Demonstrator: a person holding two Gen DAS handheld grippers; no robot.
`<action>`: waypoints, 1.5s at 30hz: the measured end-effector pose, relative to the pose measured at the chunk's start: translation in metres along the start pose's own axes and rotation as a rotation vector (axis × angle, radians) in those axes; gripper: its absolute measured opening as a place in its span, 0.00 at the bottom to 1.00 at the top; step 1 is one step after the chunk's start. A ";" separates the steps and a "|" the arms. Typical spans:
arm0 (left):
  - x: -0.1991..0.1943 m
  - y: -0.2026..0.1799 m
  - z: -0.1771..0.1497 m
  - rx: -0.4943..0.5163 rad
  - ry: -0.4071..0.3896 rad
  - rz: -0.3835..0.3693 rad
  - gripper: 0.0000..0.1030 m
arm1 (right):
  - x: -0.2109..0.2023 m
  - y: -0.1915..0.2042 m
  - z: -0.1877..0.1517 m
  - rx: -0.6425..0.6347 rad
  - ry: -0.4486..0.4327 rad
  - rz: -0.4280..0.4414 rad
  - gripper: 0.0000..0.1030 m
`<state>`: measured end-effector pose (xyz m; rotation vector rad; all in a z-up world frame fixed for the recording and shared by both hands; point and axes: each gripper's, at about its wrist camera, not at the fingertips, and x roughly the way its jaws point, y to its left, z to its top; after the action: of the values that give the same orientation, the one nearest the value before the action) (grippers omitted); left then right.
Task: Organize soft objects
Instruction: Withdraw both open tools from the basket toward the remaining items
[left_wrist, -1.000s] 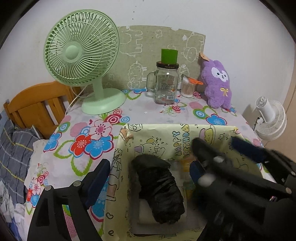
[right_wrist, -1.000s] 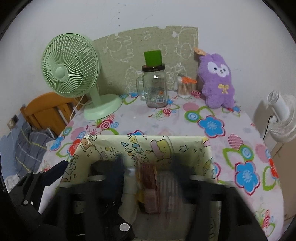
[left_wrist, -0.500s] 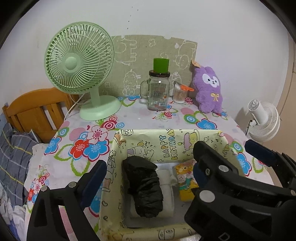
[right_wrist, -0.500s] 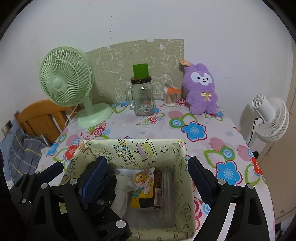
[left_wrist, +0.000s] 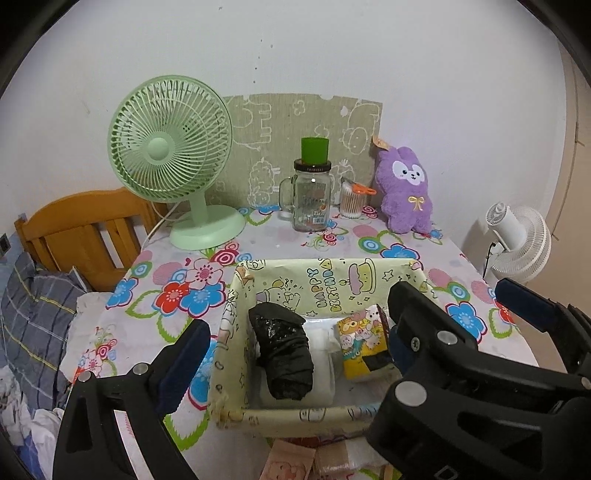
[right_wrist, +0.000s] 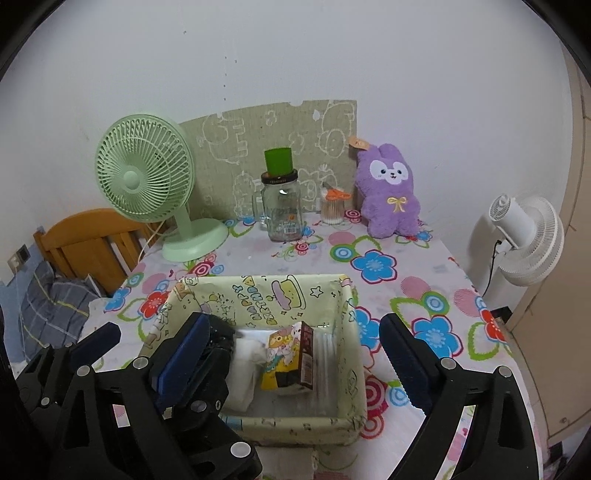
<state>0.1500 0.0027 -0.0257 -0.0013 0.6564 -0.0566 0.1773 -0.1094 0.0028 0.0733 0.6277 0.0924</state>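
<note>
Holding nothing, my left tongs (left_wrist: 295, 350) and right tongs (right_wrist: 291, 350) have just opened wide over the box (right_wrist: 343, 317), bundle (left_wrist: 282, 354) and pack (right_wrist: 280, 354) inside, so next I reach for the bunny (right_wrist: 389, 192).

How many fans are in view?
2: a green fan on the table's back left, and a white fan standing off the table's right side. None seems hidden.

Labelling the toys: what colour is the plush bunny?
Purple plush bunny, white face, yellow bow; clearest in the right wrist view.
</note>
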 end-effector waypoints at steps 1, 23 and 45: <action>-0.003 -0.001 -0.001 0.000 -0.003 0.000 0.96 | -0.004 0.000 -0.001 -0.001 -0.004 -0.001 0.92; -0.072 -0.012 -0.028 0.015 -0.093 -0.005 0.96 | -0.082 0.001 -0.026 -0.014 -0.088 -0.015 0.92; -0.114 -0.016 -0.064 0.025 -0.154 -0.035 0.96 | -0.129 0.003 -0.060 -0.033 -0.155 -0.007 1.00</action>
<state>0.0200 -0.0065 -0.0060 0.0072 0.5017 -0.0975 0.0379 -0.1181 0.0302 0.0455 0.4720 0.0890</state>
